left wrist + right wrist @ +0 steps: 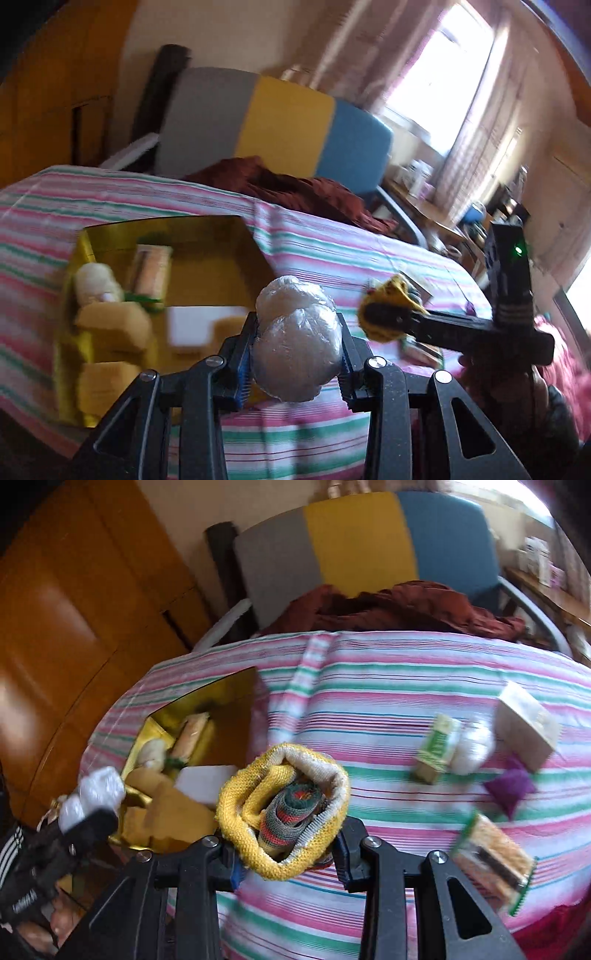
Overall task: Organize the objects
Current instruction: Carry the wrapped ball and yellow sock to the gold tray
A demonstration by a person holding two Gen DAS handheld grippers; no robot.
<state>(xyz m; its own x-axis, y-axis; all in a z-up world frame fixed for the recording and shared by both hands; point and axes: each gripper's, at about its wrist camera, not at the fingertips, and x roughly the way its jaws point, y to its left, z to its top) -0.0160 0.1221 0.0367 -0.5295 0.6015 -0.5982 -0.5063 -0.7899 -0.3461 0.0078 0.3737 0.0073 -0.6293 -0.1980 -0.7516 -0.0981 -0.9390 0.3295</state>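
Observation:
My left gripper (297, 354) is shut on a white plastic-wrapped bundle (299, 339), held above the striped bed just right of a gold box (236, 236). The bundle also shows in the right wrist view (92, 794). My right gripper (286, 845) is shut on a rolled yellow knitted cloth (280, 812) with a striped roll inside; it shows in the left wrist view (388, 310) too. The gold box (236, 686) holds yellow sponges (110, 325), a white block (207, 779), a biscuit pack (147, 269) and a pale round item (94, 280).
On the striped bedspread (369, 701) lie a green-and-white small box (436, 749), a white round item (472, 749), a beige box (528, 723), a purple pouch (511, 786) and a cracker pack (495, 860). A dark red cloth (406, 605) and a grey-yellow-blue chair (362, 535) are behind.

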